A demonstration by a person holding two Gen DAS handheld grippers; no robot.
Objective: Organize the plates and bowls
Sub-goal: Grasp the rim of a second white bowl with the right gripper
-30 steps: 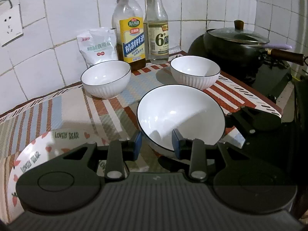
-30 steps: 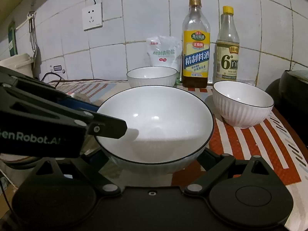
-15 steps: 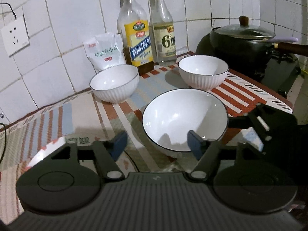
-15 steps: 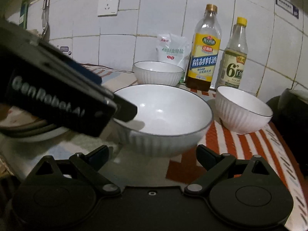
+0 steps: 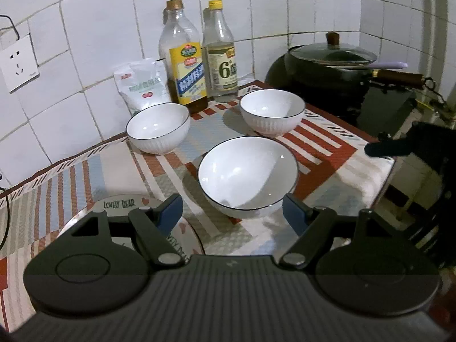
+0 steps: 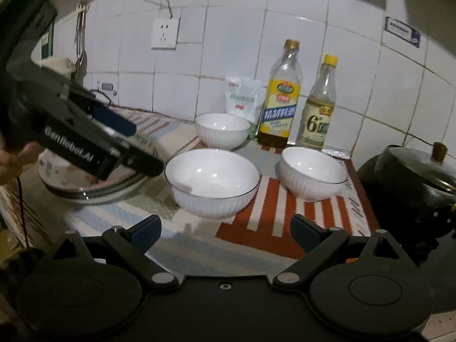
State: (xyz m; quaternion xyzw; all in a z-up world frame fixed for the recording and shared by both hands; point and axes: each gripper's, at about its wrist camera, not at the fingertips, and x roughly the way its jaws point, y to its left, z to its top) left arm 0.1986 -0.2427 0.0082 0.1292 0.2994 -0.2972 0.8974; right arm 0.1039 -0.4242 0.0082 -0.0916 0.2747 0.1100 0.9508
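The left gripper and right gripper are both observed with jaws spread apart and nothing held; the large bowl stands on the striped mat just ahead of each. Two small bowls are noted beyond it, with bottles close behind. A careless reach past the large bowl is judged liable to knock rims or topple a bottle.
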